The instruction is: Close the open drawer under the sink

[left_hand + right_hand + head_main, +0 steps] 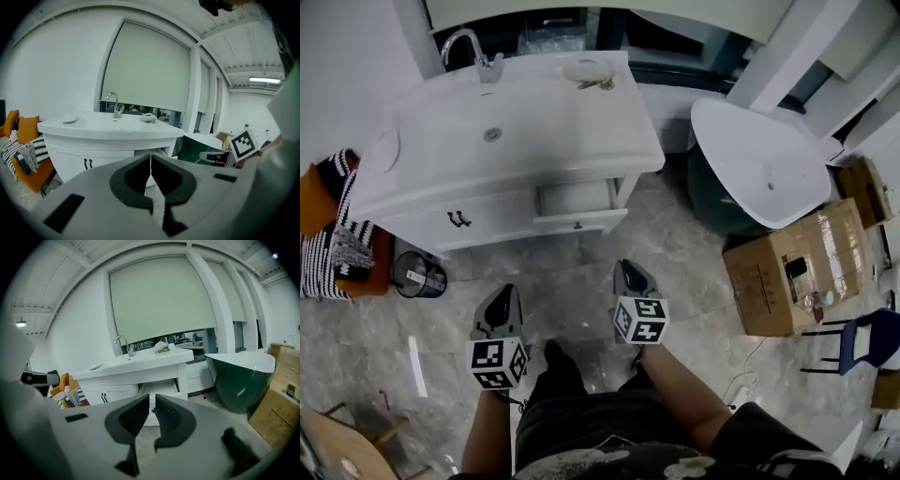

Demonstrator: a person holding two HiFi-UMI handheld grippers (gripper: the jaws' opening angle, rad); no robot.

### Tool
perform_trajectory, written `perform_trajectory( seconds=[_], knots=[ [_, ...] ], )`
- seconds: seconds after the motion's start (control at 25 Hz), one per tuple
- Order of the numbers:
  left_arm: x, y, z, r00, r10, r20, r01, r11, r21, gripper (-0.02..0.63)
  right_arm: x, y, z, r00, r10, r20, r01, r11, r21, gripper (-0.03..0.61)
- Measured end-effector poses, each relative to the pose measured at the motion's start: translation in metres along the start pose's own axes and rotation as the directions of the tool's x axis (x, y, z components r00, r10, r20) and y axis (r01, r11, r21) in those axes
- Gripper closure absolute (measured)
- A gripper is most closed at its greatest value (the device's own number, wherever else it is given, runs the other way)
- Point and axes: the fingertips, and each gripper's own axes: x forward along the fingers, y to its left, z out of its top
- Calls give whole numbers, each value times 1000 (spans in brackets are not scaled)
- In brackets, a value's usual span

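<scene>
– Under the right end of the vanity (502, 155), that's where the drawer (577, 200) is, pulled out towards the person, its white front (579, 222) standing proud of the two doors (457, 219) to its left.

– Anything in it?

– Can't tell. From the head view the inside looks plain white, and the countertop's edge hides the back of it. In the left gripper view the gripper's own body covers nearly all of it; only a sliver shows under the countertop. The right gripper view shows it better, just above the jaw tips.

– And the grippers?

– Both well short of the vanity, out on the marble floor in front of it. The left gripper (503, 291) is in front of the doors, jaws pressed together with only a seam between the pads and nothing in them. The right gripper (626, 266) is in front of the drawer's right corner, closed too, with a thin slit between the ribbed pads and nothing caught there.

– What's on top of the vanity?

– A tap (474, 52) at the back, and something pale (589, 69) at the right rear corner, too small to name.

– Beside it?

– A dark green bathtub (759, 169) to the right, then a cardboard box (787, 267). To the left an orange seat with a striped throw (337, 239), cut off by the frame's edge.
</scene>
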Motion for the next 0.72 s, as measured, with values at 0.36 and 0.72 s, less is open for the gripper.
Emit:
perform_trajectory(
  seconds=[0.36,0.72],
  knots=[
    [48,62,-41,992,-105,-74,109,993,49,598,71,35,-57,992,-93,-86,96,995,32,429],
    [110,87,-85,991,-107,-77,104,994,-46,598,157,34,-96,989,-130,-63,129,991,-33,418]
  ],
)
